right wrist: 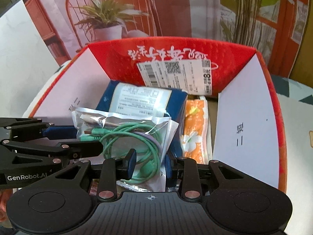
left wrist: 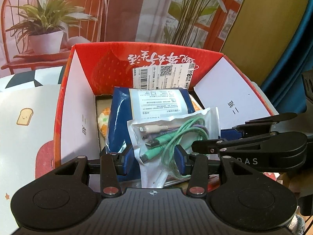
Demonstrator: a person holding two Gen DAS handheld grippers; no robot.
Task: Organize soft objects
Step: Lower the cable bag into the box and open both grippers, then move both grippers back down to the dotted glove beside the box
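Cable bag (left wrist: 172, 135): I see it atop the blue pack (left wrist: 121, 129), inside the red box (left wrist: 101, 62).
Left gripper (left wrist: 154, 159): I read it clenched on the bag's near edge.
Right gripper (right wrist: 149, 163): clenched on the same bag.
Hidden: orange cloth (right wrist: 193, 129), mostly under the pack.

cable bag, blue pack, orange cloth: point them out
cable bag (left wrist: 172, 135), left wrist view, clear front over the green cable
blue pack (right wrist: 177, 98), right wrist view, blue corner beside its white label
orange cloth (right wrist: 193, 135), right wrist view, flowered middle
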